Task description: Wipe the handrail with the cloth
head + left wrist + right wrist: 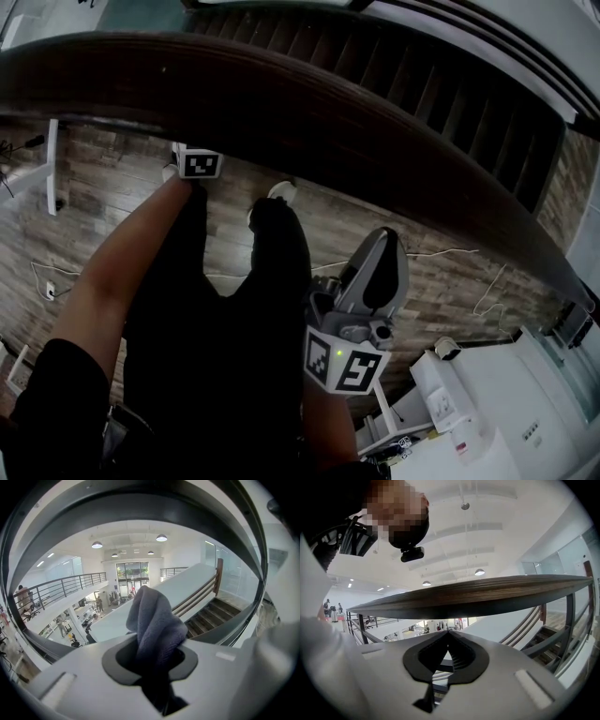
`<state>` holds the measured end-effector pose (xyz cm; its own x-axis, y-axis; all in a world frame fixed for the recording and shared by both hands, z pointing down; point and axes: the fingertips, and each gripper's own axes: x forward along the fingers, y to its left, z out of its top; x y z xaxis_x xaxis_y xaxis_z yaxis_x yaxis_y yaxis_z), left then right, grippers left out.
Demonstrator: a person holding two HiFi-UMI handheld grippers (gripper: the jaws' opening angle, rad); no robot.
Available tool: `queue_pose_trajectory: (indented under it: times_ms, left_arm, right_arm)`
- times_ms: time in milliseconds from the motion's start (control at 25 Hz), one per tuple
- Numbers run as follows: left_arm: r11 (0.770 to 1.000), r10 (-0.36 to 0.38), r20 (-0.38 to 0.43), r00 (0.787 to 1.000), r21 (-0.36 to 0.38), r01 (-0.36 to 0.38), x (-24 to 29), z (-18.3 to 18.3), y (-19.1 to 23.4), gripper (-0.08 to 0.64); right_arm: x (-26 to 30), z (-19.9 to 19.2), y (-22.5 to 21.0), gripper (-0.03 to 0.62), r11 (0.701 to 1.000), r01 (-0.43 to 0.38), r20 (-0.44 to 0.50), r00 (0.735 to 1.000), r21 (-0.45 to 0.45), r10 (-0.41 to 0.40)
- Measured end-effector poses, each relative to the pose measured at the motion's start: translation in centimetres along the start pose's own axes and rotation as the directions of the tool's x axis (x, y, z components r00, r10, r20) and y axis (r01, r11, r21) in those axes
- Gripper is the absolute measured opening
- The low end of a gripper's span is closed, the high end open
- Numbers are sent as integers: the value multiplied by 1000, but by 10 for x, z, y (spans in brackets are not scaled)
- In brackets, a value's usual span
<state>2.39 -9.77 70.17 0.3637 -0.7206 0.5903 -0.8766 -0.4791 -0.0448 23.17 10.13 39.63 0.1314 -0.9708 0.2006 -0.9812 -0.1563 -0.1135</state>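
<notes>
The dark wooden handrail (309, 112) sweeps across the head view from the upper left to the right edge. My left gripper (154, 649) is shut on a grey cloth (154, 620) that bunches up out of the jaws. In the head view only its marker cube (200, 165) shows, just under the rail's near edge. My right gripper (382, 246) hangs lower and nearer to me, apart from the rail. In the right gripper view its jaws (449, 634) meet with nothing between them, and the handrail (478, 595) crosses just above them.
Dark stair treads (450, 94) descend beyond the rail. Far below lies a wood-plank floor (112, 197) with loose cables, a white stand (52, 169) at the left and white equipment (487, 403) at the lower right. The person's dark trousers and shoes fill the middle.
</notes>
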Motion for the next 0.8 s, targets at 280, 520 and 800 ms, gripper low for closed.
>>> queue_pose_trajectory:
  times_ms: [280,520,800]
  left_arm:
    - [1000,-19,-11,1000,5,19,1,-1,-7,75]
    - [1000,-29,-11,1000,-10,28,3,0,-21,74]
    - [998,-55,-5,998,-6,55,5,2,-39,75]
  right_arm:
    - [0,-3,-2,2,1000,-7,4,1000,-2,7]
    - [1,1,-18,2,1000,0,10,1000,-27,1]
    - [5,1,-23,2,1000,-11,6,1000,-24,11]
